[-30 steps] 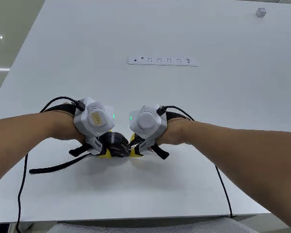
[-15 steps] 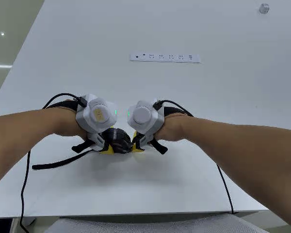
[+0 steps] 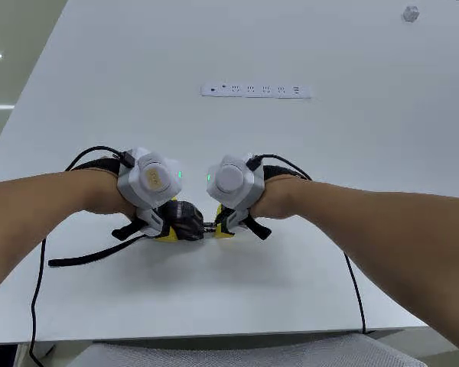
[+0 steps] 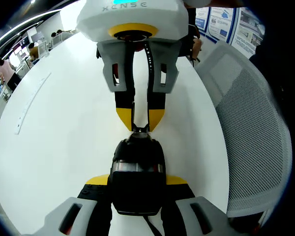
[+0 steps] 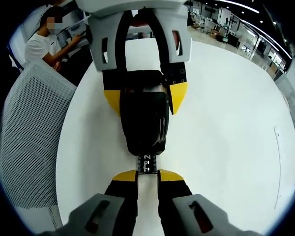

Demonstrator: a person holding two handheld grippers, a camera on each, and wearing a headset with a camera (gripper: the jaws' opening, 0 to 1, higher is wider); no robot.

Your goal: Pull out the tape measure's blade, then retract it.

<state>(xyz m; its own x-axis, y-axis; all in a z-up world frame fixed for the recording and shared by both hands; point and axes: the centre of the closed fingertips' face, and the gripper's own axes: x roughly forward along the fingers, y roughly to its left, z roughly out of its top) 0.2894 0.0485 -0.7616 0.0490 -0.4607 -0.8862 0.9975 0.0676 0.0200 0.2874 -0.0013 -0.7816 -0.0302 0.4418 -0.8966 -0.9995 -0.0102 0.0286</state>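
Tape measure [image 4: 137,162], bench [image 3: 237,298] near edge. Your left gripper [image 4: 136,181] clamps it; right gripper [image 5: 147,177] pinches blade [image 5: 146,164]. Weak pinch risks snap-back.

The tape measure [image 5: 143,120] has a chunky black case and sits low at the bench [image 3: 214,290], close to its front edge and a little left of that edge's middle. The yellow tips of the left gripper [image 4: 137,181] clamp its sides. A short piece of blade [image 5: 146,164] is drawn out, dark with white marks and a "2", its end pinched by the right gripper [image 5: 147,177].
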